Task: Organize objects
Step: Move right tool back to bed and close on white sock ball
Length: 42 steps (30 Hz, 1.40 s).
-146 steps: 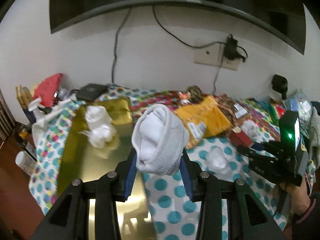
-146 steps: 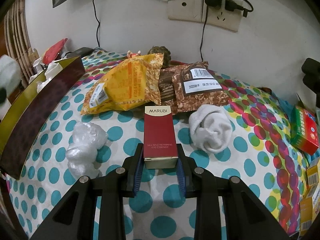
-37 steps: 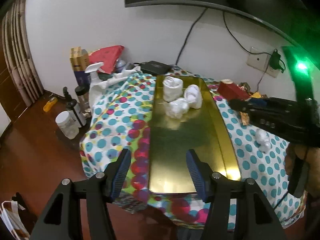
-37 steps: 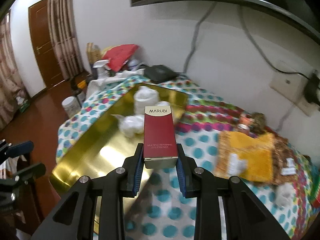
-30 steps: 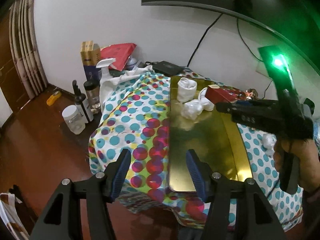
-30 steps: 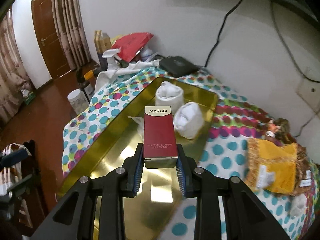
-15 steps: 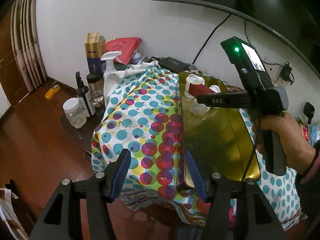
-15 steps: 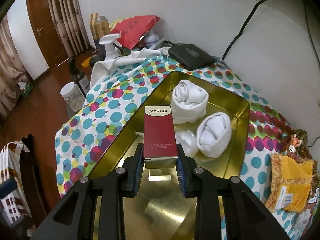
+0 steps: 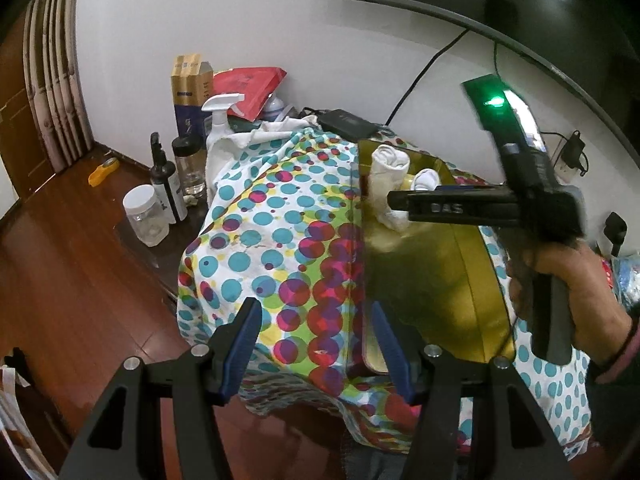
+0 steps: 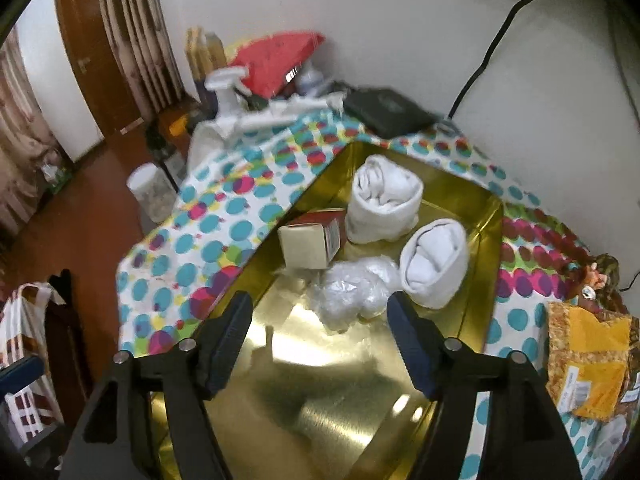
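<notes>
Beyond the opening jaws, the red box (image 10: 314,238) lies in the gold tray (image 10: 486,240).

The tray (image 10: 486,240) is glossy gold metal, mirror-smooth. Inside it, rolled white socks (image 10: 382,204) look like soft knit cloth, the crumpled bag (image 10: 352,290) beside them thin shiny plastic, and the red box (image 10: 312,240) smooth card. Around the tray, the dotted cloth (image 10: 224,220) is matt.

In the right wrist view the yellow snack bag (image 10: 588,364) is cut off at the right edge, and the items at upper centre are motion-blurred. In the left wrist view the right hand-held gripper (image 9: 394,202) hides part of the gold tray (image 9: 424,280).
</notes>
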Tool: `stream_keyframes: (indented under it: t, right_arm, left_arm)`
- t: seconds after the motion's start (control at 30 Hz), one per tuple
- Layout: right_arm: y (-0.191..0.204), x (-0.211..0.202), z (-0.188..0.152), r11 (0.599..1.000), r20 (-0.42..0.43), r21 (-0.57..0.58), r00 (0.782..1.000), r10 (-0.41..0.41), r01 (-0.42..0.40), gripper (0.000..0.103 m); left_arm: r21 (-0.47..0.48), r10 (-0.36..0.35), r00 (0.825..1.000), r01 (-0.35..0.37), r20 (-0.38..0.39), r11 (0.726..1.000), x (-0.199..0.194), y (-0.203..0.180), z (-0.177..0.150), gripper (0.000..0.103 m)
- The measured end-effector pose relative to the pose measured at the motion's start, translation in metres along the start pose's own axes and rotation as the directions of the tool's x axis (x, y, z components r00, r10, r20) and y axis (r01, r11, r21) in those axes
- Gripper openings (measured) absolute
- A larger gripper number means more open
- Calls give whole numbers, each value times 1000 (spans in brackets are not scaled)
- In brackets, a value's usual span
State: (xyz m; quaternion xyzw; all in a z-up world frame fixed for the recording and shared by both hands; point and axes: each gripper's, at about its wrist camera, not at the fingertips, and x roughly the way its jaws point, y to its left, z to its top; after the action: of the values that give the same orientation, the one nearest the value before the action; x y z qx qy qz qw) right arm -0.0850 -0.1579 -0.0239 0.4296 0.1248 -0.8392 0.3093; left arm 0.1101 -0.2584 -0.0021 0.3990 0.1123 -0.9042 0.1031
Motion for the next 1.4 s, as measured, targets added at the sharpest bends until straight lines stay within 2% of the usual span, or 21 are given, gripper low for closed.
stream_keyframes:
  t: [0.2,0.37,0.5,0.63,0.77,0.9,1.1,1.23,1.37,1.4]
  right_arm:
    - [-26,-57,-35,999,101,4,993,-52,52,68]
    - [-83,-99,-90,985,130,88,979,-158,147,69]
    - [-140,-115,-131,956,92,196,967,-238,217,71]
    - [-199,-124,-170,903,53,312,944,-326,295,71]
    - [-243,-123,-196,858,5,356,918,-398,370,71]
    - [-271,-112,-204,849,-10,402,929,-371,343,72]
    - [-287,-92,-195,849,-14,410,933,-360,333,76]
    - [-296,-85,-194,842,-20,426,934,-357,331,76]
    - [-296,-78,-194,849,-33,404,933,-358,340,70]
    - [-296,-77,-194,850,-37,401,933,-358,341,63]
  left_arm:
    - [63,-32,999,32,-3,998,-1,-31,-3,59]
    - [139,-85,996,85,-5,987,-4,-70,-7,59]
    - [206,-116,993,118,-21,971,-4,-104,-13,59]
    - [268,-156,986,165,-55,949,0,-141,-21,59]
    - [320,-192,975,218,-109,922,10,-179,-30,59]
    - [347,-202,969,240,-144,907,22,-207,-37,59]
    - [383,-206,961,262,-183,886,40,-243,-43,59]
    - [379,-211,958,272,-195,885,53,-256,-41,59]
    - [363,-205,958,267,-201,893,67,-265,-40,59]
    - [362,-202,958,265,-201,894,70,-267,-40,59]
